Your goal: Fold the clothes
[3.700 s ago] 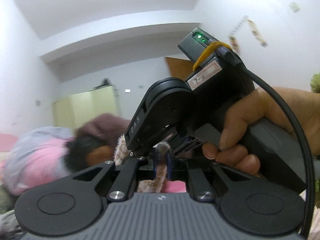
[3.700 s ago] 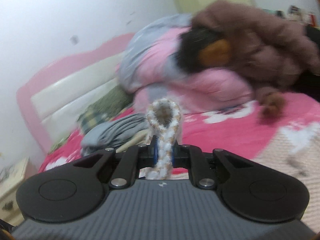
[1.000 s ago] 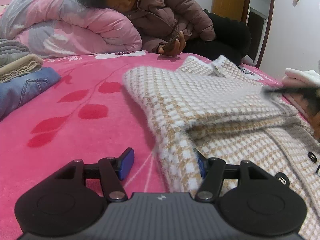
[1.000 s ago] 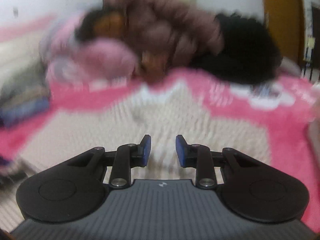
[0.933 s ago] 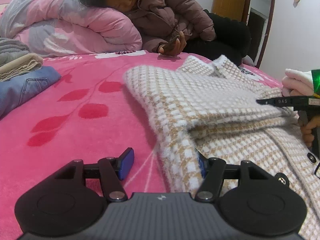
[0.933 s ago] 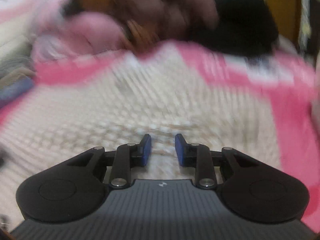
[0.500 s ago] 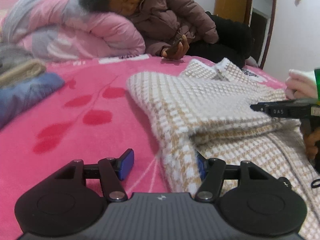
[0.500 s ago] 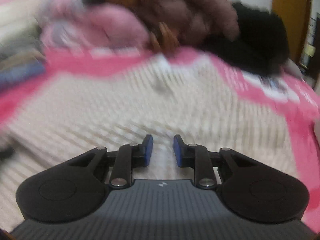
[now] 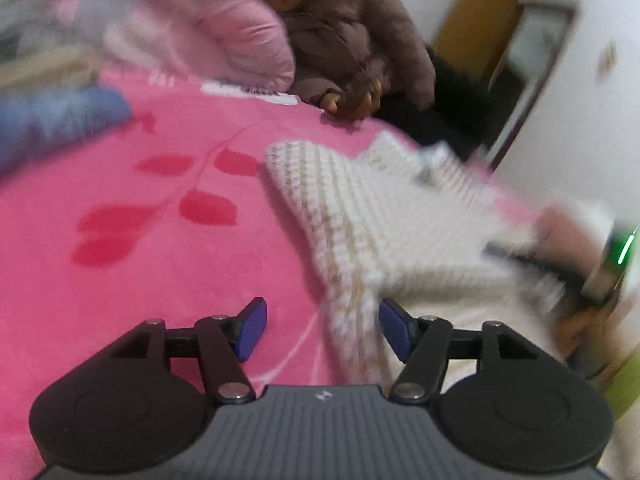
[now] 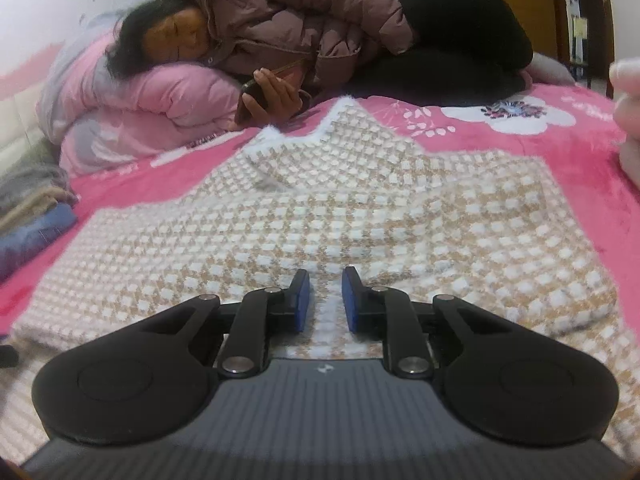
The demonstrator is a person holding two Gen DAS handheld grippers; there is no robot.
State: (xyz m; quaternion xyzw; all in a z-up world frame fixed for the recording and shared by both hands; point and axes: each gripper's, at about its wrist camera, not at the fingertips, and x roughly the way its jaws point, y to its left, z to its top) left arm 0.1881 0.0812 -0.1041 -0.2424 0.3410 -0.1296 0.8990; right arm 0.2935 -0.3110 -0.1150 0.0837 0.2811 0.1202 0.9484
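Checked knit garment lies flat on the bed, directly ahead of and under both grippers.

The garment (image 10: pixel 360 216) spreads wide across the pink bed (image 10: pixel 580 168), collar end farthest away. The right gripper (image 10: pixel 323 300) sits over its near middle, jaws narrow and closing, knit showing in the gap, no pinch evident. The left gripper (image 9: pixel 320 328) is spread and opening at the garment's left edge, which runs away between its jaws, untouched. Open bedcover lies left; folded clothes (image 10: pixel 32 216) and a reclining person (image 10: pixel 304 28) bound the far side.
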